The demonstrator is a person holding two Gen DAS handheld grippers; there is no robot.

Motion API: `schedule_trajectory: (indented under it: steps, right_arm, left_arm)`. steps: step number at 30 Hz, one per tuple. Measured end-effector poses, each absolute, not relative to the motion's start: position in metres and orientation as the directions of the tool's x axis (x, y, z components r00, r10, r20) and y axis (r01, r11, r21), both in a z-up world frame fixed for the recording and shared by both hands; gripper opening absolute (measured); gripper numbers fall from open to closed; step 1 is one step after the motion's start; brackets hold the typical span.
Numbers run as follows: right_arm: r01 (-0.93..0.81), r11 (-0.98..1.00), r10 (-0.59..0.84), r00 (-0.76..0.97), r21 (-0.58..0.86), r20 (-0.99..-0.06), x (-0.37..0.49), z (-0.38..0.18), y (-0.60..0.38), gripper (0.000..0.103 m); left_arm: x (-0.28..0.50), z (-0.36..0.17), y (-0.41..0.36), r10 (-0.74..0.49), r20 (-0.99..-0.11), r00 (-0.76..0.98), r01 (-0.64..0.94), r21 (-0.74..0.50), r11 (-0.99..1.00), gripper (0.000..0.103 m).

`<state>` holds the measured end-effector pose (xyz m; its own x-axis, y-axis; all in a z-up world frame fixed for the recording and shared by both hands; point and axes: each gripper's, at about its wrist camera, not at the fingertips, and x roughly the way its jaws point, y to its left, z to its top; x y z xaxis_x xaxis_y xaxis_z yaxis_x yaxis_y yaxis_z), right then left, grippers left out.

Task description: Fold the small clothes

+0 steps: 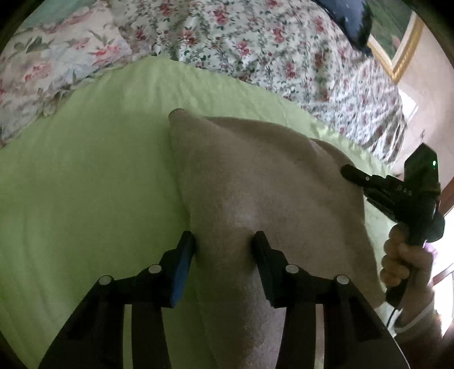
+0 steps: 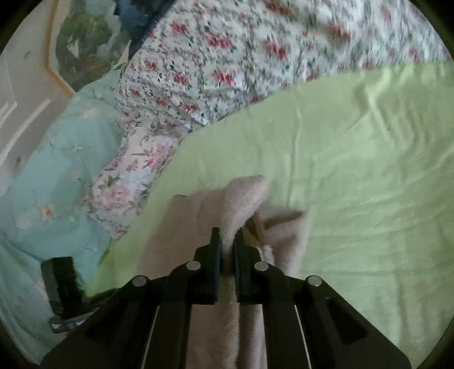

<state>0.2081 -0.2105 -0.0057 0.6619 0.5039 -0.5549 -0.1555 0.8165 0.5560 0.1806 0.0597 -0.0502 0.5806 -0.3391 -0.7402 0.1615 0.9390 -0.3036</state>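
Observation:
A beige fleecy garment (image 1: 255, 181) lies on a light green sheet (image 1: 85, 184). In the left wrist view my left gripper (image 1: 224, 241) is open, its two fingers straddling the garment's near left part and pressing into it. My right gripper (image 1: 351, 173) shows at the garment's right edge, held by a hand. In the right wrist view my right gripper (image 2: 227, 238) is shut on a raised fold of the beige garment (image 2: 241, 198), which bunches up ahead of the fingertips. The left gripper's body (image 2: 61, 283) shows at lower left.
A floral quilt (image 1: 255, 51) is heaped behind the green sheet (image 2: 354, 170). A pale blue floral cover (image 2: 51, 184) lies at the left in the right wrist view. A gold-framed picture (image 1: 403, 48) hangs on the wall. A dark blue item (image 1: 351, 17) rests on the quilt.

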Motion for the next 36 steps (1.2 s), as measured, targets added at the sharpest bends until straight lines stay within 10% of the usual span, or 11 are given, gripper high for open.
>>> schedule_trajectory:
  steps: [5,18,26,36]
  right_arm:
    - [-0.054,0.827,0.485,0.573,0.560,-0.661,0.225,-0.052,-0.218,0.009]
    - [-0.177,0.790,0.547,0.634,0.587,-0.546,0.116,0.014,-0.195,0.015]
    - [-0.076,0.904,0.389,0.559,0.421,-0.732,0.091,-0.052,-0.176,0.007]
    - [-0.047,0.900,0.379,0.576,0.434,-0.724,0.098,-0.065,-0.198,0.000]
  left_arm:
    - [0.182,-0.060,0.057,-0.338,-0.753,0.565,0.154,-0.306,0.939,0.046]
    - [0.090,-0.001,0.050,-0.560,-0.562,0.609,0.393,-0.400,0.828,0.047]
    - [0.083,-0.074,0.033,-0.522,-0.715,0.465,0.364,-0.383,0.849,0.040]
    - [0.076,-0.091,0.035,-0.533,-0.699,0.476,0.320,-0.427,0.846,0.041]
